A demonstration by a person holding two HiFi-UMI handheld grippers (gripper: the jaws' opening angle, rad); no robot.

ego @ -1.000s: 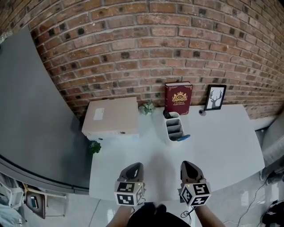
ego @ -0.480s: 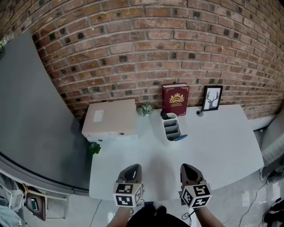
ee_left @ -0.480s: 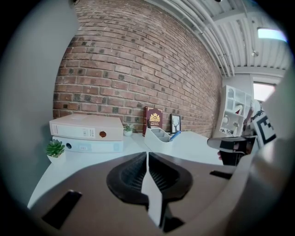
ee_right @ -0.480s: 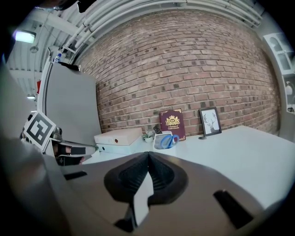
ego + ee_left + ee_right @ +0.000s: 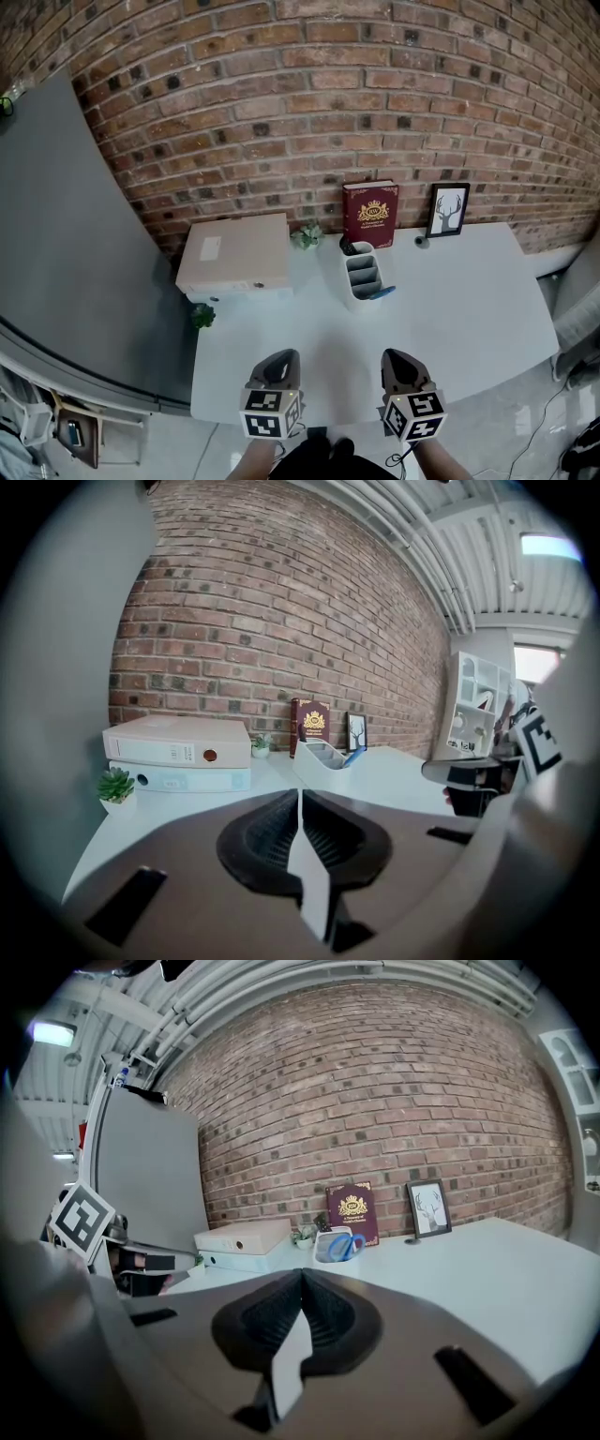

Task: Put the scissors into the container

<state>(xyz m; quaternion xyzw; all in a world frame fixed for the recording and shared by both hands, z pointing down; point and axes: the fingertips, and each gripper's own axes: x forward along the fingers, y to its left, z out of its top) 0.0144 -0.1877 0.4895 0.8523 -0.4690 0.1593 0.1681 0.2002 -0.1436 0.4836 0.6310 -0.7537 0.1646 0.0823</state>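
Note:
A white compartmented container (image 5: 364, 274) stands near the back of the white table (image 5: 469, 309). Blue-handled scissors (image 5: 382, 292) stick out of its near end; their blue handles (image 5: 343, 1245) show over its rim in the right gripper view. The container (image 5: 323, 755) also shows in the left gripper view. My left gripper (image 5: 278, 363) and right gripper (image 5: 401, 363) hang side by side over the table's near edge, well short of the container. Both are shut with nothing between their jaws.
Two stacked binders (image 5: 234, 251) lie at the back left with a small plant (image 5: 202, 315) at their corner. A second plant (image 5: 306, 234), a dark red book (image 5: 370, 214) and a framed deer picture (image 5: 447, 209) stand along the brick wall.
The head view has shifted slightly. Both grippers have kept their places at the table's near edge.

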